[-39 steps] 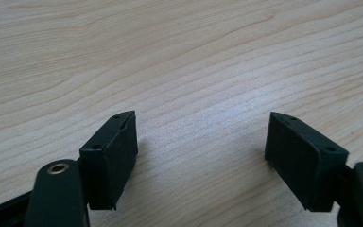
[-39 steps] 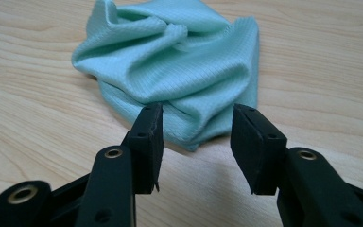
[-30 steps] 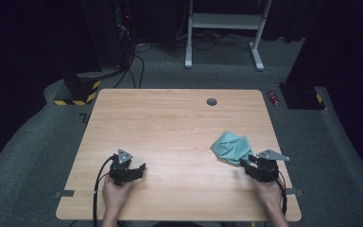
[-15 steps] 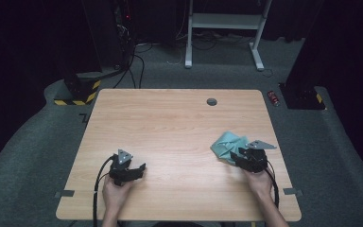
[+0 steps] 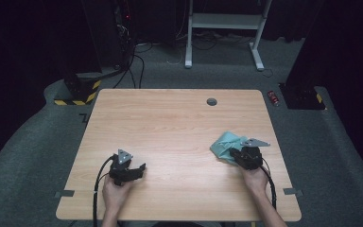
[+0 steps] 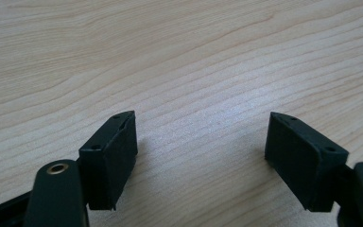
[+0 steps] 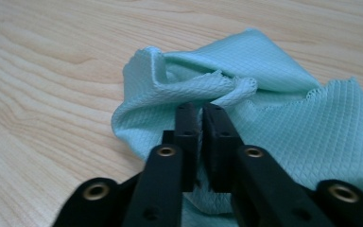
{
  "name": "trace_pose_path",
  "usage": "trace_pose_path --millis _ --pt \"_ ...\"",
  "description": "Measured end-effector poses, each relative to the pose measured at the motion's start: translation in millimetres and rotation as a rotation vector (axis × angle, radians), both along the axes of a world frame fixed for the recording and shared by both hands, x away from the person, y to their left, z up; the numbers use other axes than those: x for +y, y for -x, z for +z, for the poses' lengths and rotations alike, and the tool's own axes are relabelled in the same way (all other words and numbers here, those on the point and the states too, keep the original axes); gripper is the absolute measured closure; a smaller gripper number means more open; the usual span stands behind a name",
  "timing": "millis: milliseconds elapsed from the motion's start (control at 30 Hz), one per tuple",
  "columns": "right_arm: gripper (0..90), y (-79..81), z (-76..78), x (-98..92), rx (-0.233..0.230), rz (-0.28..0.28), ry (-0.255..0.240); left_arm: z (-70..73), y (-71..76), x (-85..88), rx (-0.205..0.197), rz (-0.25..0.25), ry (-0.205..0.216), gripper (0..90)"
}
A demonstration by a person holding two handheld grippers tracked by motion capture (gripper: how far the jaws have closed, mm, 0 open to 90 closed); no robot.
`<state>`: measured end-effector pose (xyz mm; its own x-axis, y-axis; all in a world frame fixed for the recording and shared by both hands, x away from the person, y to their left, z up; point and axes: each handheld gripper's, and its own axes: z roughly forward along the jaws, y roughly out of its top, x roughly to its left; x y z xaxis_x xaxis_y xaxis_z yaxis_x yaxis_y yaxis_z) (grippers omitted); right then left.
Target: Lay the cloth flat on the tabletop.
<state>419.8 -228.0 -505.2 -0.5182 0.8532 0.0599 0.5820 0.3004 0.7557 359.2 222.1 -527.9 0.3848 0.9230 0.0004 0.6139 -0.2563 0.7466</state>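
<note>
Since the earlier frame: left tongs (image 5: 139, 169) unmoved at lower left of the high view, jaws released over bare counter (image 5: 170, 123). Right tongs (image 5: 231, 152) advanced leftward onto the cloth (image 5: 224, 144), jaws just closed, clenched on a raised fold (image 7: 203, 92). Cloth at lower right of counter. Judged light, limp, prone to slipping; best pinched at a bunched ridge.
</note>
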Motion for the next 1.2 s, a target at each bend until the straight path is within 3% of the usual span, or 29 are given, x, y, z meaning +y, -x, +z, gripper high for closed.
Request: trace_pose_path --millis 100,467,967,1200 --pt "88.7 2.2 2.2 6.6 -0.016 0.028 0.004 0.0 0.0 0.0 0.000 0.000 0.001 26.2" --pt "89.0 7.8 12.9 37.9 -0.038 0.145 -0.060 0.1 0.1 0.0 0.000 0.002 0.002 26.7" --pt "89.1 8.6 20.8 114.5 -0.049 0.321 -0.080 -0.2 0.0 -0.1 -0.002 0.003 0.006 26.9" --pt "89.1 8.9 23.2 148.2 -0.036 0.378 -0.110 -0.2 0.0 0.0 -0.003 0.005 0.007 27.1"
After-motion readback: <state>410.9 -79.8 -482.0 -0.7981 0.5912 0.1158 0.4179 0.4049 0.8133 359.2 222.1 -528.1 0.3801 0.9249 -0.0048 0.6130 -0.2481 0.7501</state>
